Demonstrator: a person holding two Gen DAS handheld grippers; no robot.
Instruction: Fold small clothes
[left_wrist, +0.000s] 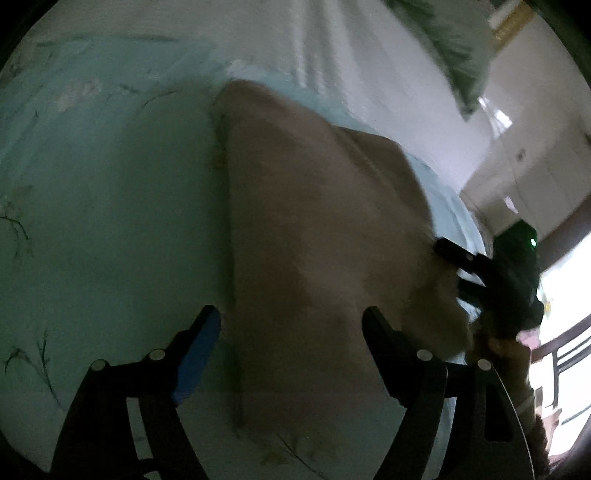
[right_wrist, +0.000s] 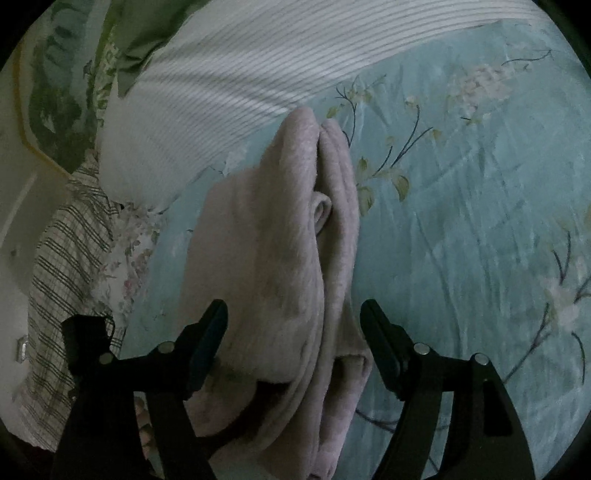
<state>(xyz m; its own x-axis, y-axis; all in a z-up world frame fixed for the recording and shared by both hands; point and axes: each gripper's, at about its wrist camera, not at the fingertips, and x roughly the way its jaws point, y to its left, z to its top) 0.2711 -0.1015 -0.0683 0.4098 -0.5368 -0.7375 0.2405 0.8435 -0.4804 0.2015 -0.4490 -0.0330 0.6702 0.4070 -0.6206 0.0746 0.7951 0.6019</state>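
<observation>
Left gripper (left_wrist: 291, 325): my jaws stand apart over the bed; the near left edge of the folded cloth lies between and below them, and the pads press on nothing.
Folded cloth (right_wrist: 280, 236): a pale pinkish, fleecy garment, folded into layers, lying on the bedsheet; in the right wrist view its stacked edges run away from me toward the far side.
Bedsheet (right_wrist: 461, 221): light teal with printed flower sprigs, spread under the cloth.
Right gripper (right_wrist: 293, 321): my jaws are spread wide, one finger on each side of the near end of the cloth, not pinching it. In the left wrist view, which is blurred, this tool shows at the right edge of the cloth.
Striped white bedding (right_wrist: 221, 85): far and left of the cloth, its edge just beside the cloth's far tip.
Checked fabric (right_wrist: 62, 258): at the far left, off the sheet's edge.
</observation>
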